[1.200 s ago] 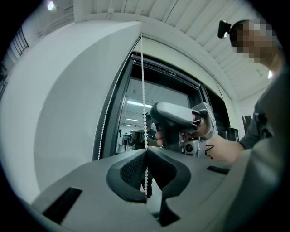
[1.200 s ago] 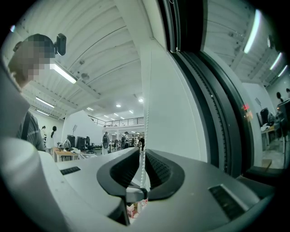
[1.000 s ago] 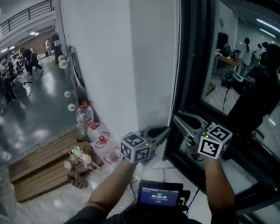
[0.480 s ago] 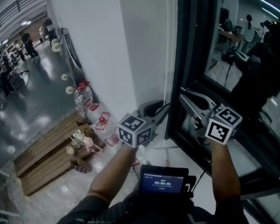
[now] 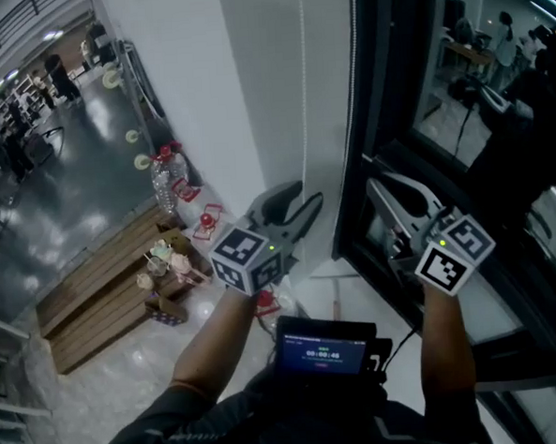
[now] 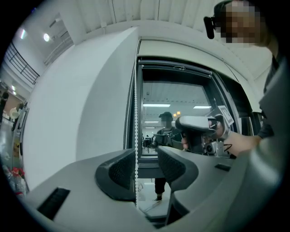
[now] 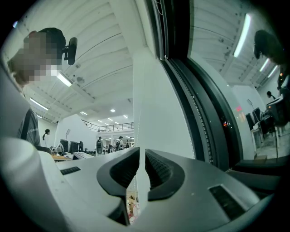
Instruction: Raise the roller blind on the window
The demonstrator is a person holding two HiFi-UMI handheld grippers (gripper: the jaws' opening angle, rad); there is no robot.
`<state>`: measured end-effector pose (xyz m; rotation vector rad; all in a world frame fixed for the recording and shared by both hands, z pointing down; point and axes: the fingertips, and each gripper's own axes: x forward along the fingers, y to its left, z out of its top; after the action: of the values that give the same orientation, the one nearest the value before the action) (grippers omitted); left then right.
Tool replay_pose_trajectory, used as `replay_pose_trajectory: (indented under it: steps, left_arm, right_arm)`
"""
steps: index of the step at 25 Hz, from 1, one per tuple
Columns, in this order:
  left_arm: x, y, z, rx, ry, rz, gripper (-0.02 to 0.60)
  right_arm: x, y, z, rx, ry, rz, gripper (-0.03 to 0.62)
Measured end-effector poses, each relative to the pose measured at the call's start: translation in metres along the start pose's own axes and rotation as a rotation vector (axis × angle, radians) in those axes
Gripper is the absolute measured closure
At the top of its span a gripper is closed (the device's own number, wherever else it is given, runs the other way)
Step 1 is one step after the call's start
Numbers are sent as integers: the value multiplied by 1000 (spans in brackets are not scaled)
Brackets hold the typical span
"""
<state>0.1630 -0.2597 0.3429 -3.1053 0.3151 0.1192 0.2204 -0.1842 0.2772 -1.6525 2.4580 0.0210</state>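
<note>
By the window, person stands close to the dark window frame (image 5: 378, 98) with one gripper in each hand, both held about level and pointed at the frame's left edge. Left gripper (image 6: 146, 154): jaws spread wide, have just been opening. The white bead chain (image 6: 135, 118) hangs straight down through the gap, close against the left pad, not pinched; clear space between it and the right pad. In the head view the chain runs as a thin white line down the white wall (image 5: 214, 98) just left of the frame, ending at this gripper's jaws.

Right gripper (image 7: 142, 152): jaws nearly together, only a thin slit between the pads. White shows through the slit, but I cannot tell if a cord is caught there. It sits just right of the left gripper, in front of the frame, the two apart and not touching.

Roller blind (image 6: 176, 67): shows only as a dark band across the very top of the window. The glass below it is uncovered and reflects the room and the person.

A small lit screen (image 5: 323, 350) sits at the person's chest between the forearms. Down on the floor to the left are wooden pallets (image 5: 95, 303) with small items on them and a big water bottle (image 5: 165, 176) near the wall
</note>
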Motion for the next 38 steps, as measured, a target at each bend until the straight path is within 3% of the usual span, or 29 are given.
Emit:
replay_pose_trajectory:
  steps: [3, 5, 8, 17, 21, 26, 38]
  left_arm:
    - [-11, -2, 1, -24, 8, 39, 444]
    - [-17, -3, -3, -42, 38, 64, 492]
    - [-25, -16, 0, -44, 16, 56, 584]
    - [-45, -51, 2, -42, -24, 118, 586]
    - [-56, -63, 4, -32, 10, 138, 586]
    - [-68, -72, 3, 34, 41, 128, 586]
    - [-172, -48, 7, 62, 12, 121, 586]
  right_arm:
    - [-9, 1, -1, -11, -14, -15, 539]
    - [-15, 2, -3, -17, -14, -13, 539]
    - [-24, 2, -10, 9, -20, 2, 539]
    - [-55, 5, -26, 21, -9, 7, 583]
    - [-66, 14, -29, 4, 5, 8, 585]
    - [-68, 23, -35, -7, 6, -21, 585]
    - [-56, 95, -51, -30, -26, -191, 585]
